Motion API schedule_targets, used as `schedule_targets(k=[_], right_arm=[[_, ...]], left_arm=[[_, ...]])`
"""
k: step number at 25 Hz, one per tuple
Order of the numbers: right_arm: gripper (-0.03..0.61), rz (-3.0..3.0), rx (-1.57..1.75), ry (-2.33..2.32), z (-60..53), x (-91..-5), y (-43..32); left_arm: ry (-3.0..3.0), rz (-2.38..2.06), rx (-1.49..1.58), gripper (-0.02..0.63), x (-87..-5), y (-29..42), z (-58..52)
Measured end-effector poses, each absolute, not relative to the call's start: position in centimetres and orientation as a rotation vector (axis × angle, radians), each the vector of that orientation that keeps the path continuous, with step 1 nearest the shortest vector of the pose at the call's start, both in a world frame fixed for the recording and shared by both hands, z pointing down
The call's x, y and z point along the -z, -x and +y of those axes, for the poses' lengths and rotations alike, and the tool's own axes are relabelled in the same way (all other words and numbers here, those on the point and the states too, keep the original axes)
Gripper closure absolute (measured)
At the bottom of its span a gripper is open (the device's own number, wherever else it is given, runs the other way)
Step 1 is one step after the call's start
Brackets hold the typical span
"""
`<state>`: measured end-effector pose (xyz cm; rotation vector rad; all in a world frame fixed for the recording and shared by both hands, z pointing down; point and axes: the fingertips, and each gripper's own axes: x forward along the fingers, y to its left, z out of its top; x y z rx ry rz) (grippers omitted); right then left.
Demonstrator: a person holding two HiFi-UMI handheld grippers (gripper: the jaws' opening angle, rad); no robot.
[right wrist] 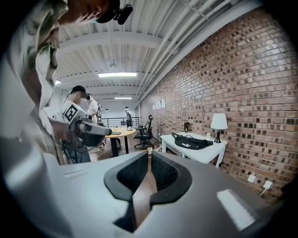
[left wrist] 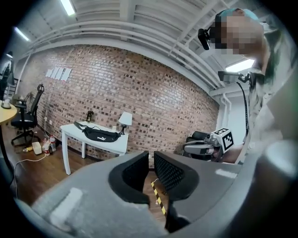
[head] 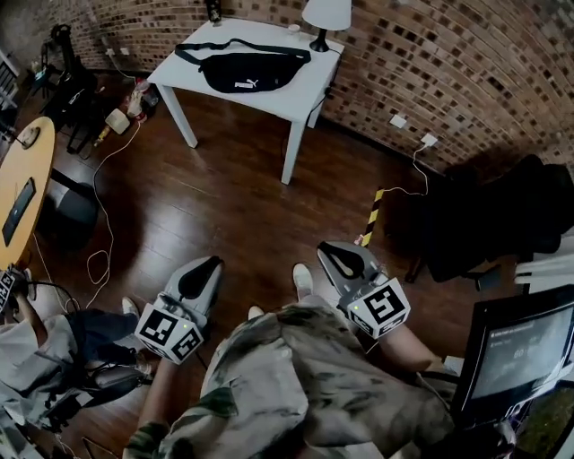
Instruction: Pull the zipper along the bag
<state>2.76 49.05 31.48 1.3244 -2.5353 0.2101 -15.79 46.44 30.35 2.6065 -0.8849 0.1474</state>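
Nearest, the 2 tools, left (head: 202, 276) and right (head: 339, 262), are empty, each with its jaws only a narrow slit apart. No step looks started: the black bag (head: 244, 72) lies well ahead of them on the white worktop (head: 300, 103), beside a lamp (head: 325, 18). Only open wooden floor (head: 242, 206) lies between.

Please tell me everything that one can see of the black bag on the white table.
The black bag is a waist bag of what looks like soft fabric, with a small white logo on its front. In the head view, its long black strap loops out past the left end and runs along the far side. The bag lies flat near the middle of the white table, close to the lamp. Only the table touches it. Its zipper is too small to make out from here.
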Motion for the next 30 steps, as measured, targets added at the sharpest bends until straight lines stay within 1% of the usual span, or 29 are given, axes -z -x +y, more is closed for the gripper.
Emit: schedule_targets(k=[3, 7, 9, 14, 23, 27, 30], right_arm=[[0.549, -2.539, -0.210, -1.326, 51.3, -31.4, -0.2], [0.555, -2.519, -0.223, -1.330, 53.8, -30.9, 2.3], [0.568, -2.508, -0.225, -1.329, 54.7, -30.8, 3.1], [0.569, -2.495, -0.191, -1.340, 55.9, -30.8, 4.1], [0.571, -2.495, -0.186, -1.312, 55.6, -31.2, 4.6], [0.571, -2.488, -0.190, -1.306, 53.6, -31.8, 4.0], [0.571, -2.475, -0.195, -1.298, 51.1, -32.7, 2.4]], left_arm=[[-2.605, -0.861, -0.130, 0.575, -30.2, 17.7, 48.3], [-2.628, -0.813, -0.111, 0.575, -30.2, 18.6, 49.9], [-2.629, -0.798, -0.102, 0.575, -30.3, 18.7, 50.7], [-2.632, -0.777, -0.101, 0.575, -30.7, 19.3, 51.9], [-2.602, -0.804, -0.104, 0.575, -32.0, 20.4, 52.2], [-2.577, -0.821, -0.102, 0.575, -33.4, 20.7, 50.4], [-2.570, -0.813, -0.113, 0.575, -34.7, 19.3, 47.9]])
